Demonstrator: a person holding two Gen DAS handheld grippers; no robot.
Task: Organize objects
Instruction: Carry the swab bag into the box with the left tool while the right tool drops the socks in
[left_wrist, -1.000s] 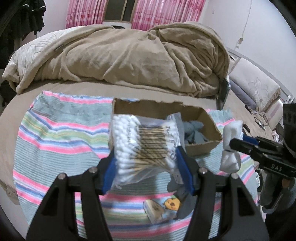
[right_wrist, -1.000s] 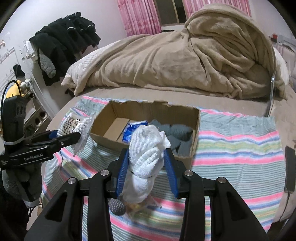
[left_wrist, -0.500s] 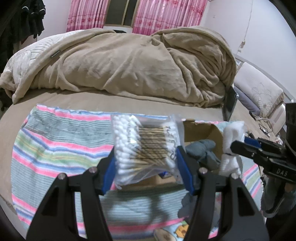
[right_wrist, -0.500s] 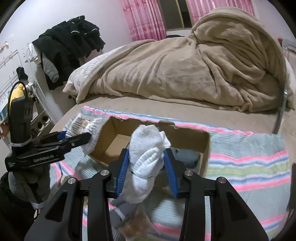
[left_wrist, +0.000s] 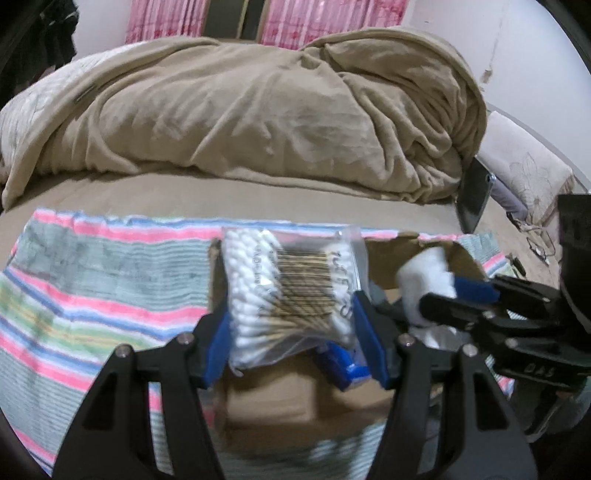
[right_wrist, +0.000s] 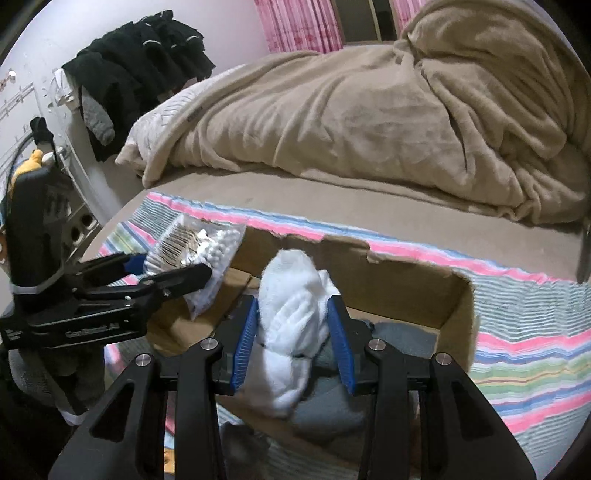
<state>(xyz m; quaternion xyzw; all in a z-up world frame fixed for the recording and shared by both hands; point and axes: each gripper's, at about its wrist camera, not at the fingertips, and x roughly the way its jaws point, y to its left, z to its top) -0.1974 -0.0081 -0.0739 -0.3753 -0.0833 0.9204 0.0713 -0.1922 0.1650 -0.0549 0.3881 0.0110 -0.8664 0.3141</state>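
My left gripper (left_wrist: 295, 332) is shut on a clear bag of cotton swabs (left_wrist: 291, 288) and holds it over the left end of an open cardboard box (left_wrist: 273, 402). My right gripper (right_wrist: 293, 339) is shut on a rolled white sock (right_wrist: 295, 325) and holds it over the same box (right_wrist: 406, 295), above grey socks (right_wrist: 328, 410) inside. The swab bag (right_wrist: 199, 251) and left gripper (right_wrist: 173, 277) show at the left of the right wrist view. The white sock (left_wrist: 424, 280) and right gripper (left_wrist: 458, 295) show at the right of the left wrist view.
The box sits on a striped cloth (left_wrist: 92, 288) spread over a bed. A heaped beige blanket (left_wrist: 258, 103) lies behind it. A blue packet (left_wrist: 343, 362) lies in the box. Dark clothes (right_wrist: 140, 62) hang on the wall at left.
Both grippers have moved forward and down with their loads, from in front of the box to over its opening. They now sit closer to each other.
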